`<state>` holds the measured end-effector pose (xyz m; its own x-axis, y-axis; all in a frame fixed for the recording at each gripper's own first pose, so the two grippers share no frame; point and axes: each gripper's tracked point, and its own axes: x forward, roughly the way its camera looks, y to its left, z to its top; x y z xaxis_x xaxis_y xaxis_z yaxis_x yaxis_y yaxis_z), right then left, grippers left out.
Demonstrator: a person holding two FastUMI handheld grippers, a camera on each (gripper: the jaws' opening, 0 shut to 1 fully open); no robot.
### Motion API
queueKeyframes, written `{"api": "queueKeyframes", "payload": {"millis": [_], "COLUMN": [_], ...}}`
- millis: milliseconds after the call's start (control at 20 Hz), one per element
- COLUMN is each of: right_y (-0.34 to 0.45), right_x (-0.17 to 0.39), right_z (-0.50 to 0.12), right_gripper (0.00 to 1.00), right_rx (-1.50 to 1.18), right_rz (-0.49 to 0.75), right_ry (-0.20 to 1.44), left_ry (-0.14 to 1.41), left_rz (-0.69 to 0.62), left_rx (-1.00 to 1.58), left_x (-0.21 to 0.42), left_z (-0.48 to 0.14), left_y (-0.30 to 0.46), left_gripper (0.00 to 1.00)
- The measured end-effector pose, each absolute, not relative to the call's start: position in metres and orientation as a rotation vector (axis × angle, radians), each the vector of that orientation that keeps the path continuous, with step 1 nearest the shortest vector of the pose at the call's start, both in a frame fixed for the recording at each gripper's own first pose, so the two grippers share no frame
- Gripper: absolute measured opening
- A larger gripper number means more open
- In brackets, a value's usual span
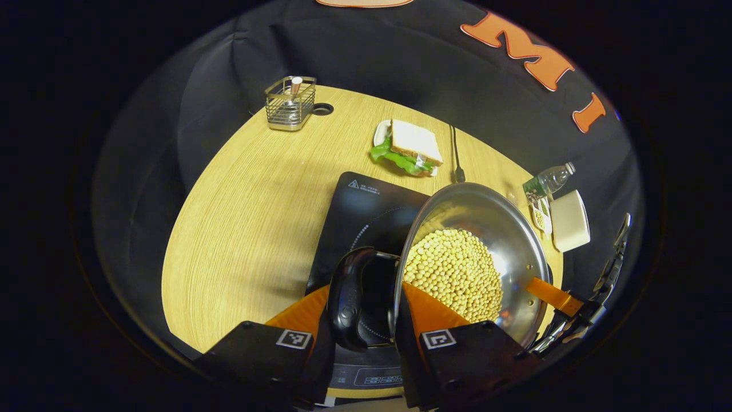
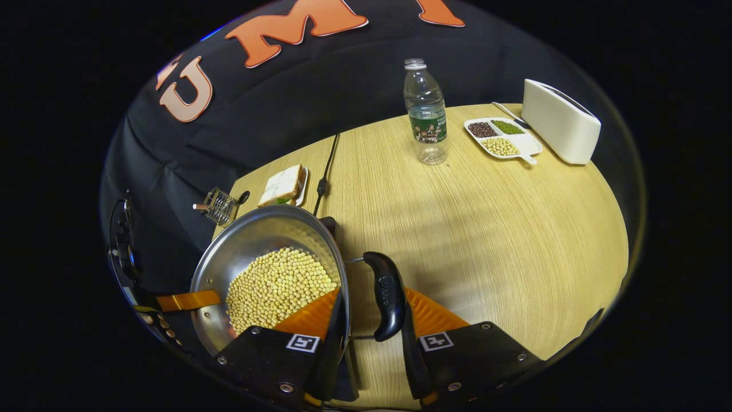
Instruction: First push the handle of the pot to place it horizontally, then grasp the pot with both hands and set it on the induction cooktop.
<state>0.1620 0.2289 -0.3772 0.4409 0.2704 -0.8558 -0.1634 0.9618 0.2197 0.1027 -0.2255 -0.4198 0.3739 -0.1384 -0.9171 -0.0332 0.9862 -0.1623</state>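
Observation:
A steel pot (image 1: 486, 212) full of pale yellow beans (image 1: 454, 272) hangs over the right part of the black induction cooktop (image 1: 366, 200); I cannot tell if it rests on it. In the left gripper view my left gripper (image 1: 366, 300) is shut on one black pot handle (image 1: 351, 297), with one finger reaching inside the rim. In the right gripper view my right gripper (image 2: 374, 306) is shut on the opposite black handle (image 2: 386, 294) of the pot (image 2: 257, 234), one finger likewise inside the rim. Each view shows the other gripper at the pot's far side.
On the wooden table (image 2: 486, 229) sit a sandwich on a plate (image 1: 409, 149), a wire basket (image 1: 290, 103), a water bottle (image 2: 426, 111), a divided tray of beans (image 2: 500, 137) and a white box-shaped appliance (image 2: 560, 120). A black cable (image 2: 326, 166) runs to the back edge.

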Motion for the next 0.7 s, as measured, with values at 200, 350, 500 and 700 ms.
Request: {"api": "queueKeyframes", "payload": {"millis": [200, 350, 500, 700], "right_y": [0.228, 0.225, 0.223, 0.219], "right_x": [0.161, 0.161, 0.16, 0.163], "right_z": [-0.373, -0.37, -0.371, -0.364], "right_gripper": [0.49, 0.49, 0.49, 0.51], "right_rx": [0.109, 0.108, 0.105, 0.108], "right_rz": [0.275, 0.292, 0.31, 0.323], "right_ry": [1.082, 1.084, 1.082, 1.072], "left_ry": [1.187, 1.189, 1.192, 1.203], "left_rz": [-0.06, -0.039, -0.021, -0.008], "left_rx": [-0.152, -0.155, -0.176, -0.205], "left_x": [0.101, 0.097, 0.088, 0.079], "left_z": [-0.418, -0.416, -0.416, -0.425], "left_y": [-0.222, -0.219, -0.21, -0.201], "left_gripper": [0.55, 0.55, 0.56, 0.58]}}
